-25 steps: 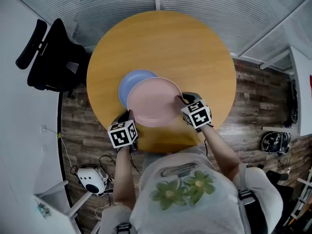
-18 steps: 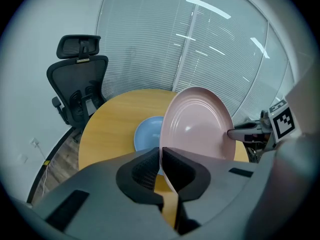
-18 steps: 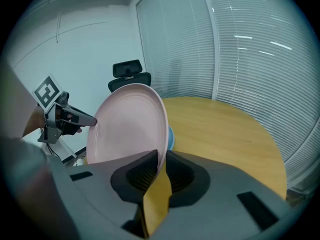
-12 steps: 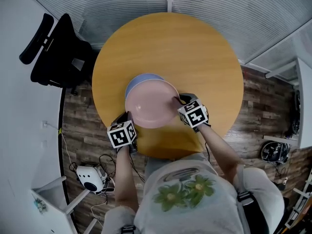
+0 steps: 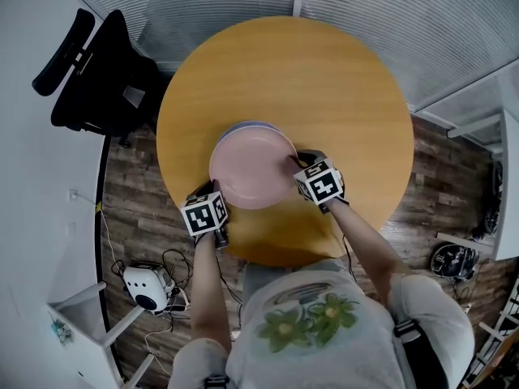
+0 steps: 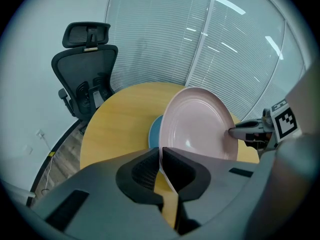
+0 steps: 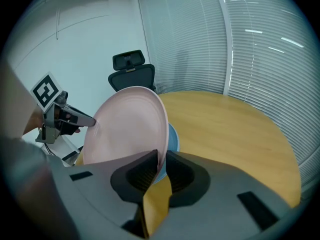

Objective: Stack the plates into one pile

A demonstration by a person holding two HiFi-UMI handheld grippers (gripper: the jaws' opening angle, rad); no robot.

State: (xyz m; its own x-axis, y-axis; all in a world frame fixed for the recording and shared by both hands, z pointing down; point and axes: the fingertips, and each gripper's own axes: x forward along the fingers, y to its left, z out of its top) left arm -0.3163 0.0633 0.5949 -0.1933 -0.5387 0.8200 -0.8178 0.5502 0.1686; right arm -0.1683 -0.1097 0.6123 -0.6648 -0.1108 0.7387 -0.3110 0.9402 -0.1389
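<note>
Your left gripper [image 5: 216, 194] and right gripper [image 5: 298, 163] each clamp an opposite rim of the pink plate [image 5: 253, 167]. It sits over the blue plate [image 5: 246, 124] on the round wooden table [image 5: 324, 71]. A second ago the blue plate showed wide at the left; now only a sliver shows. The pink plate is round, pale and glossy, with a raised rim.

Overhead head view, close gripper views, shared plate [image 5: 253, 167]

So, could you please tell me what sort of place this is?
Probably an office meeting room: a round wooden table, a black swivel chair beside it, and slatted blinds along the far wall.
</note>
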